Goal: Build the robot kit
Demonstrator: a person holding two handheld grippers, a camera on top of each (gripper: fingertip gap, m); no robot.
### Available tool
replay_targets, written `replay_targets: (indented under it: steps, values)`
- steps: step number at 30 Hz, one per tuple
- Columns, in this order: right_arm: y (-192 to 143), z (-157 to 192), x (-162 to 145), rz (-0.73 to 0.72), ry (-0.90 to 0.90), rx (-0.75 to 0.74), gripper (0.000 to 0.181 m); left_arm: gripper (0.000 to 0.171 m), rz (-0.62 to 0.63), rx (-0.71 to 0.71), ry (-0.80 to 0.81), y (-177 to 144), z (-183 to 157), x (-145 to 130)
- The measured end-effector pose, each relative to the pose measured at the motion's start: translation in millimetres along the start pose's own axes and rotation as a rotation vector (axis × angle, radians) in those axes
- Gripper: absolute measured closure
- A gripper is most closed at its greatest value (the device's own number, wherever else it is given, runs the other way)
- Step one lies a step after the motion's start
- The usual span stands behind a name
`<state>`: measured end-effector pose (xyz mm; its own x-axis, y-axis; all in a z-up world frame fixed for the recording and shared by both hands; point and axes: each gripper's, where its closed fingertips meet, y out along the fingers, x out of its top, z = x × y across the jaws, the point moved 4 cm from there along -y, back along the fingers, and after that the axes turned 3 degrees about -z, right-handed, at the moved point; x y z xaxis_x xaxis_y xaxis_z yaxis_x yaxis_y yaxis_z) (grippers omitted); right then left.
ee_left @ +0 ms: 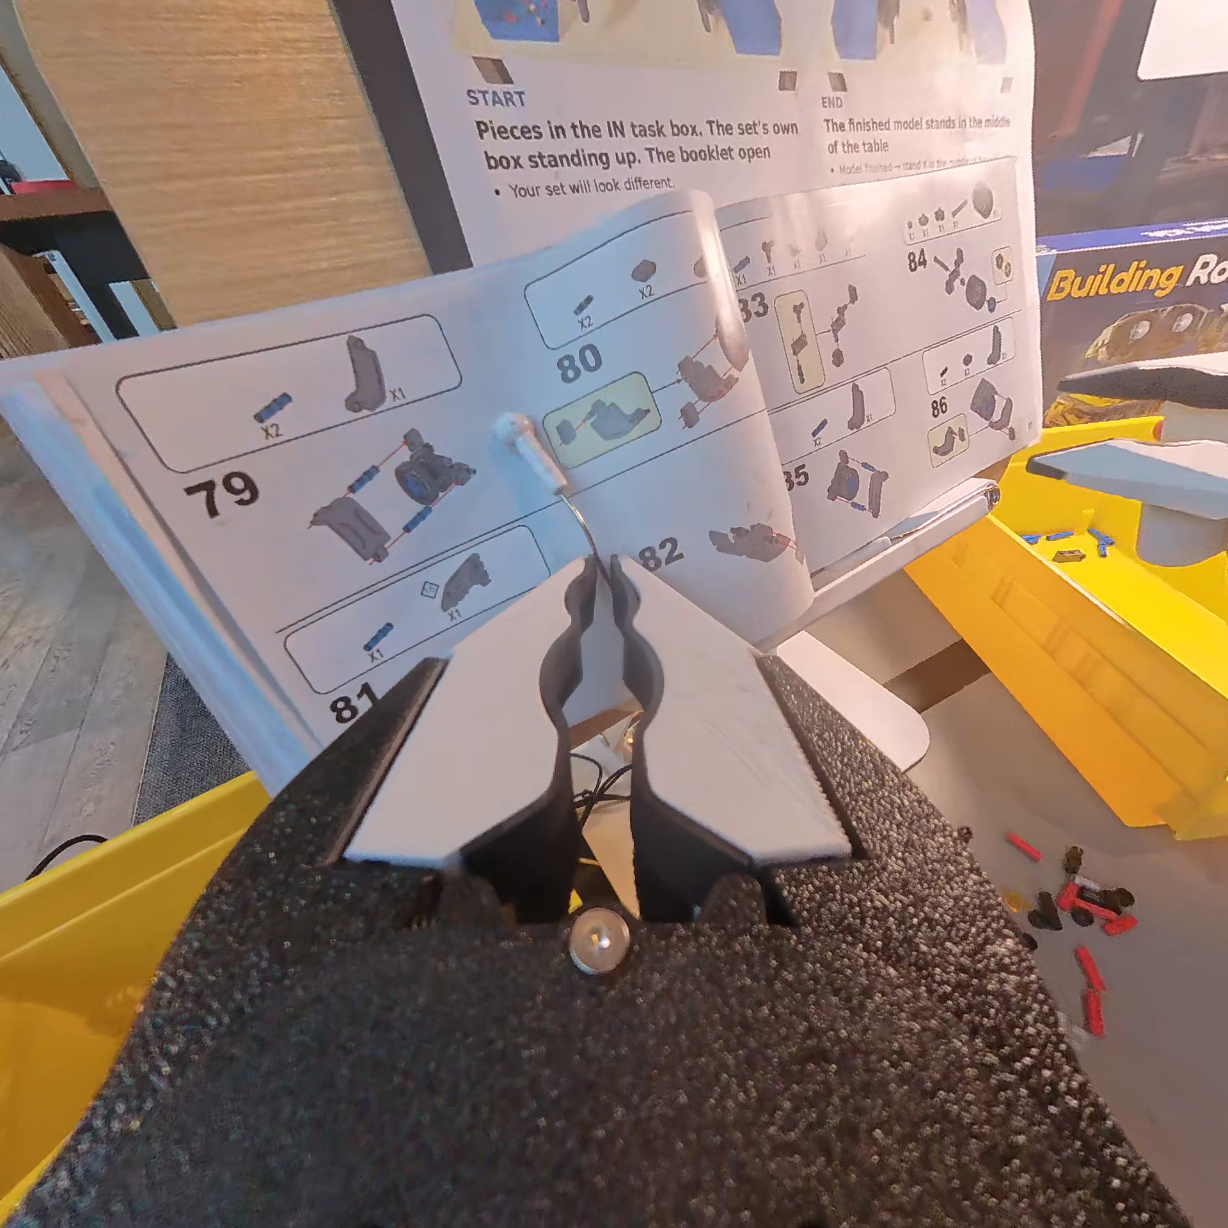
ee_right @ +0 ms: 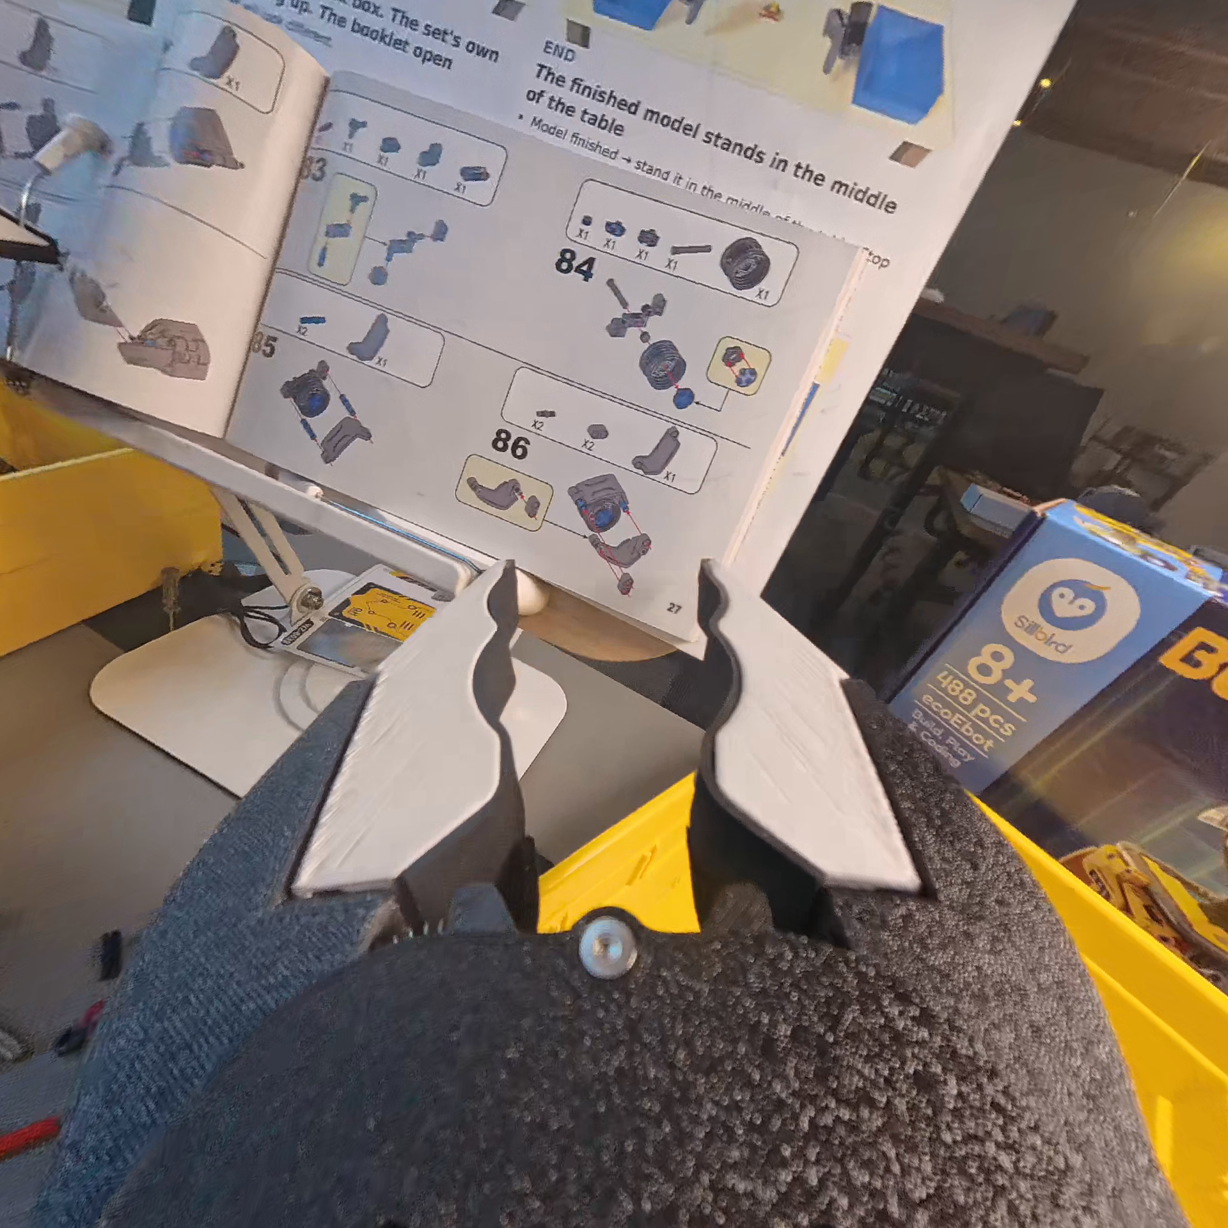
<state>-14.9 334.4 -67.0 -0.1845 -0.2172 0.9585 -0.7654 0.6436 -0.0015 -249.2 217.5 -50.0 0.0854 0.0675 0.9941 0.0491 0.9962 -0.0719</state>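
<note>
Your left gripper [ee_left: 603, 565] is closed on the thin wire arm of the page-holder clip [ee_left: 531, 452], whose white tip rests against the left page of the open instruction booklet [ee_left: 332, 465]. The booklet stands tilted back on a white book stand [ee_right: 199, 691] on the grey worktop [ee_left: 997, 784]. Your right gripper [ee_right: 608, 578] hangs open with nothing between its fingers, just in front of the booklet's lower right corner. Yellow bins [ee_left: 1063, 631] flank the stand, a blue set box [ee_right: 1036, 638] stands to the right, and small red and black pieces [ee_left: 1076, 897] lie on the worktop.
</note>
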Motion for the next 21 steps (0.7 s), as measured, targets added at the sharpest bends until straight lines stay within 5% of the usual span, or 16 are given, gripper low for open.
replay_targets:
  steps: [21]
  values:
    - [11.9,2.0,-9.6,0.038,-0.016,-0.053,0.133,0.168,0.043,0.029,-0.035,-2.6,4.7,-2.7]
